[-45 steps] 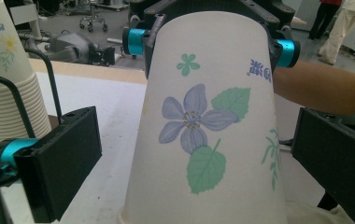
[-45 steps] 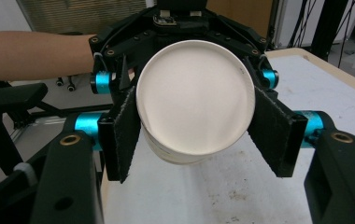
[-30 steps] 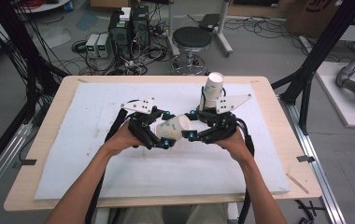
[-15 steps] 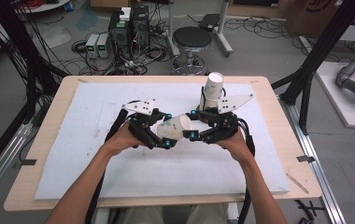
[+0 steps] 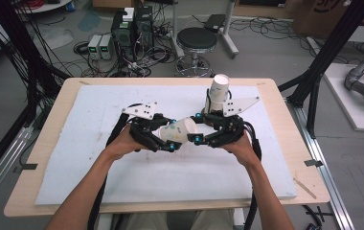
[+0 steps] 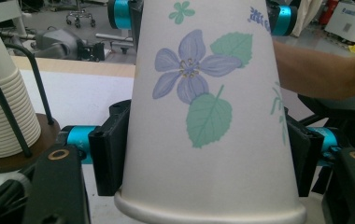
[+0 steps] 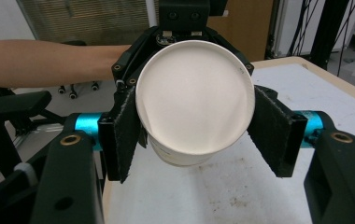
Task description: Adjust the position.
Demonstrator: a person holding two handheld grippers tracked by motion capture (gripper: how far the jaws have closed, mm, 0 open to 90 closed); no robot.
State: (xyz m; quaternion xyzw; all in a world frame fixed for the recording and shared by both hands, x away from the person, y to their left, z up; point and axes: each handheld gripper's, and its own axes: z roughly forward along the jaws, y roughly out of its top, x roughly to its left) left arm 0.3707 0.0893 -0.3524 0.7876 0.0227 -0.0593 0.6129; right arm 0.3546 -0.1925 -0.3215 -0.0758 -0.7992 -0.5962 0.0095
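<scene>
– Movement over the last second, please?

– Next to none. The left gripper (image 5: 172, 134) and the right gripper (image 5: 196, 128) keep the same places over the middle of the white foam mat (image 5: 98, 167). The white paper cup printed with violet flowers and green leaves (image 5: 182, 130) lies on its side between them as before. I judge this to be a handover paused at the point of double contact, with neither side yet letting go.

– Left jaws?

– Clamped on the cup's wide end, just above the rolled rim. In the left gripper view both black pads (image 6: 110, 149) sit flush against the paper wall (image 6: 203, 116), and they are parted only by the cup's own width.

– Right jaws?

– They flank the narrow end. In the right gripper view the cup's round white base (image 7: 194, 98) faces the camera and a pad (image 7: 271, 135) stands against each side. They appear to bear on it, but how firmly I cannot tell.

– Location of the cup?

– In the air above the mat, clear of its surface, tip toward the right hand. The stack of white paper cups in a black wire holder (image 5: 218, 90) stands just behind the right gripper, apart from the held cup.
</scene>
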